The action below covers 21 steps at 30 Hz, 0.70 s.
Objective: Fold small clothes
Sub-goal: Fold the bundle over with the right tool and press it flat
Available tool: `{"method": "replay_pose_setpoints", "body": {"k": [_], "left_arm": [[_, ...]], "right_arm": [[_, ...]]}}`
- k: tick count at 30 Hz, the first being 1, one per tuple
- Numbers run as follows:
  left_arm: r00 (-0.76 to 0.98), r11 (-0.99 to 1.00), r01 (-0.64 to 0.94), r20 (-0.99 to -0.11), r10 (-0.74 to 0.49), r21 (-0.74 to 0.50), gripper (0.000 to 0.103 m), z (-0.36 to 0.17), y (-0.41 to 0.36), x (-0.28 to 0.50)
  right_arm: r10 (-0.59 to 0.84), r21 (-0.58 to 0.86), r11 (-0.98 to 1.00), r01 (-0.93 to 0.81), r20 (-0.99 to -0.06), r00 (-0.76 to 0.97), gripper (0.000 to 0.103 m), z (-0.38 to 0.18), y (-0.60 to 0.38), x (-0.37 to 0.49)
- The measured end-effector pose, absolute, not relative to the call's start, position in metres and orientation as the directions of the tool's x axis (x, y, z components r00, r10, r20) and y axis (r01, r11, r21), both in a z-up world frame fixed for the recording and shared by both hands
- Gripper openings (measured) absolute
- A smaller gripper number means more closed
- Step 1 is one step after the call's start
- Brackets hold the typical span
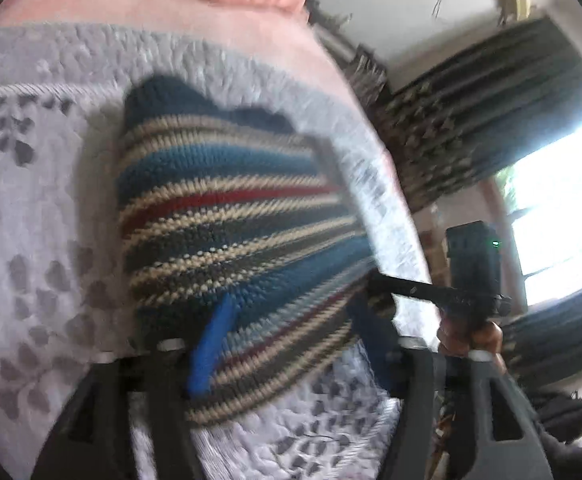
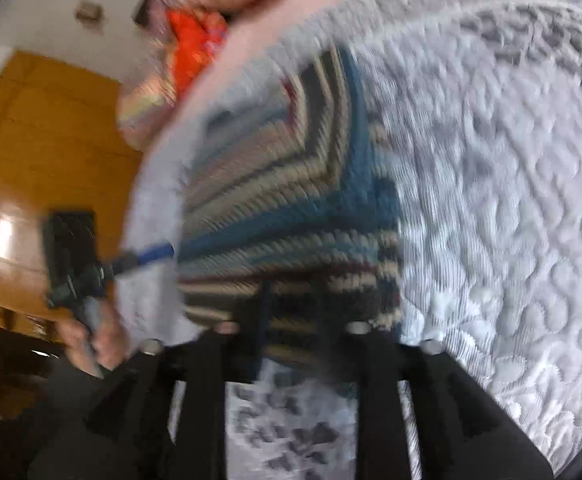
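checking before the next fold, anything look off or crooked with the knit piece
The striped knit garment lies bunched on the quilted bedspread, its stripes meeting at an angle in the right wrist view. No damage shows; both views are blurred.

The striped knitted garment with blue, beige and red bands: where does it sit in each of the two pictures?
Left wrist view: the striped knitted garment fills the centre, reaching down to the lower middle.
Right wrist view: it lies centre-left, blurred, running down towards the black jaws.
Shared landmark: the grey-and-white quilted bedspread beneath it.
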State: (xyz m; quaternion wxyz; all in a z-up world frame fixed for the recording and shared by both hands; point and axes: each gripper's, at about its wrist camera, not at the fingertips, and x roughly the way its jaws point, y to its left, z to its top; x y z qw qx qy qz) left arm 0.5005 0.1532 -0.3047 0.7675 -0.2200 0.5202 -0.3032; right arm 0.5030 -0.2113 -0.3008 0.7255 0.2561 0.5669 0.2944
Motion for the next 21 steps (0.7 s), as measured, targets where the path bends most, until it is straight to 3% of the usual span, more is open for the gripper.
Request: {"method": "replay_pose_setpoints", "body": {"k": [1, 3, 4, 10, 21], "left_arm": [[0.313, 0.716, 0.235, -0.646, -0.696, -0.657, 0.09, -0.299, 0.163, 0.494], [0.35, 0.728, 0.205, -0.646, -0.679, -0.654, 0.092, -0.3, 0.184, 0.488], [0.336, 0.729, 0.176, -0.656, -0.676, -0.661, 0.092, -0.309, 0.194, 0.483], [0.219, 0.682, 0.016, -0.663, -0.716, -0.731, 0.092, -0.375, 0.22, 0.479], [0.166, 0.503, 0.033, -0.492, -0.855, -0.863, 0.092, -0.421, 0.195, 0.506]], "right_arm": [[0.725, 0.72, 0.685, -0.113, -0.658, 0.205, 0.038, -0.296, -0.221, 0.51], [0.729, 0.741, 0.67, -0.045, -0.646, 0.226, 0.079, -0.296, -0.245, 0.525], [0.74, 0.756, 0.654, -0.012, -0.638, 0.212, 0.083, -0.303, -0.253, 0.535], [0.787, 0.793, 0.608, 0.041, -0.609, 0.103, 0.084, -0.342, -0.245, 0.578], [0.832, 0.832, 0.555, 0.007, -0.555, -0.015, 0.084, -0.38, -0.198, 0.622]]}}
